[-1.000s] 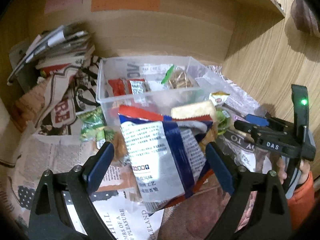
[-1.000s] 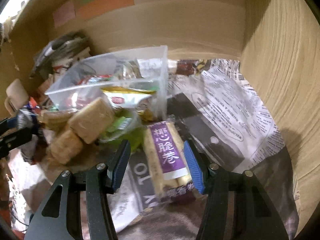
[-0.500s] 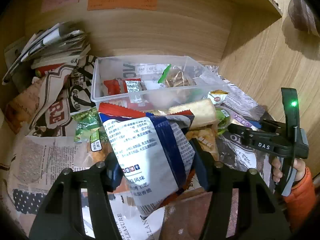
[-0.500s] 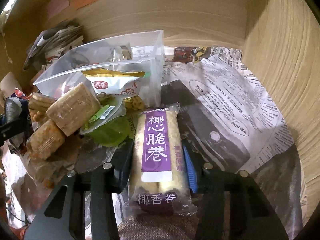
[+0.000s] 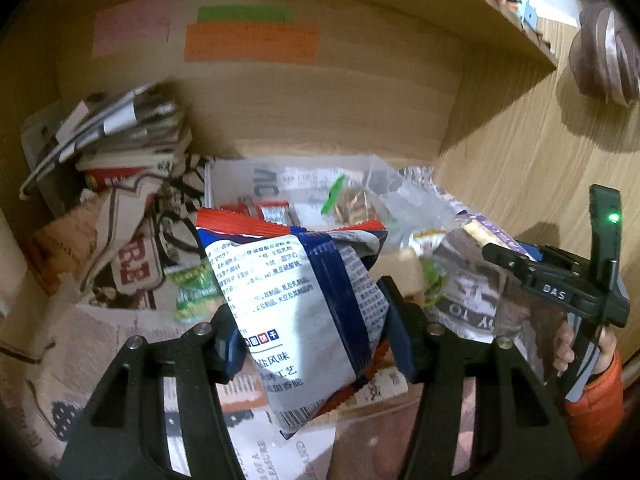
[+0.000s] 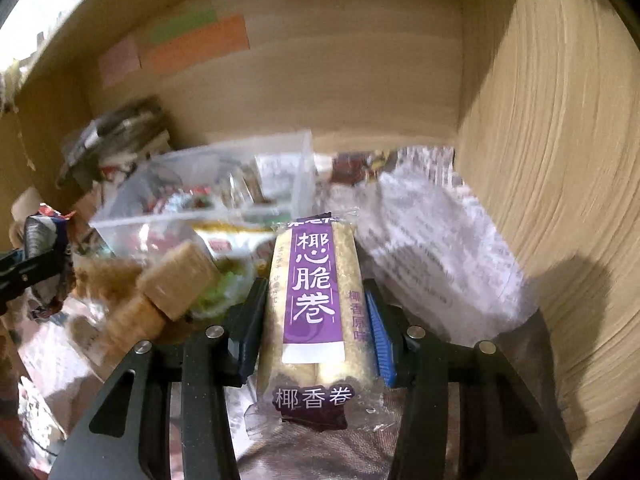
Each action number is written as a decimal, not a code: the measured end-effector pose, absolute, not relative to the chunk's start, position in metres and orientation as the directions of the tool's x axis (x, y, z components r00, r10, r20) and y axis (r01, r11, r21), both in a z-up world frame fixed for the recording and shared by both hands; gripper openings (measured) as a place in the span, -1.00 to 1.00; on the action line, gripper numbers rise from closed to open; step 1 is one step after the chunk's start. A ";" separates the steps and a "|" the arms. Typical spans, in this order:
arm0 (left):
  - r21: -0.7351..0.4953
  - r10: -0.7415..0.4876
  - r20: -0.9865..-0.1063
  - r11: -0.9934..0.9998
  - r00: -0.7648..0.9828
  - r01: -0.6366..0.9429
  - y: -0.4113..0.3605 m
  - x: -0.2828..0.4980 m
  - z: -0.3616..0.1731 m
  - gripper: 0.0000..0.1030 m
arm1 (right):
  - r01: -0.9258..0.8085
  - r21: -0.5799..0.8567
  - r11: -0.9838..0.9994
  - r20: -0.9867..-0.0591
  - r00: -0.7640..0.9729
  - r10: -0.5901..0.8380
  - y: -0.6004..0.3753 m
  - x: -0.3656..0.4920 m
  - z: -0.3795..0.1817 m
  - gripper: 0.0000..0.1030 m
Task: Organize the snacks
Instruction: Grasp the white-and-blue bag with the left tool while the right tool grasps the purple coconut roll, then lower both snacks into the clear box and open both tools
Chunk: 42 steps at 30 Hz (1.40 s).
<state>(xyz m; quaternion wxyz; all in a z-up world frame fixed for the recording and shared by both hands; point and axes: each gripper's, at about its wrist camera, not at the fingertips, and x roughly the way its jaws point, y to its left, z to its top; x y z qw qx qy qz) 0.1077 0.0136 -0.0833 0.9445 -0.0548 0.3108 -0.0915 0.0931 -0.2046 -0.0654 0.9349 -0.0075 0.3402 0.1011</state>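
My left gripper (image 5: pixel 316 344) is shut on a white, blue and red chip bag (image 5: pixel 304 300) and holds it up in front of the clear plastic bin (image 5: pixel 240 184). My right gripper (image 6: pixel 316 328) is shut on a purple-labelled coconut roll pack (image 6: pixel 314 292) and holds it lifted, just right of the bin's corner (image 6: pixel 304 176). The right gripper and the roll pack's tip (image 5: pixel 488 232) also show at the right of the left wrist view. The bin holds several small snack packets.
Loose snacks lie in front of the bin: tan biscuit blocks (image 6: pixel 176 280), a green jelly cup (image 6: pixel 224 288), a green packet (image 5: pixel 192 292). Newspaper (image 6: pixel 432 240) lines the shelf. A stack of papers (image 5: pixel 116 136) sits back left. Wooden walls close in at the back and right.
Both grippers closed on their snacks and lifted them: the left on the chip bag, the right on the roll pack, which now hangs above the newspaper.
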 end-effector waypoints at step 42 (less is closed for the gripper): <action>-0.146 -0.200 -0.663 0.980 0.721 0.137 0.037 0.247 -0.075 0.13 | -0.393 0.038 0.919 -0.640 0.697 0.325 -0.088 0.193 -0.049 -0.17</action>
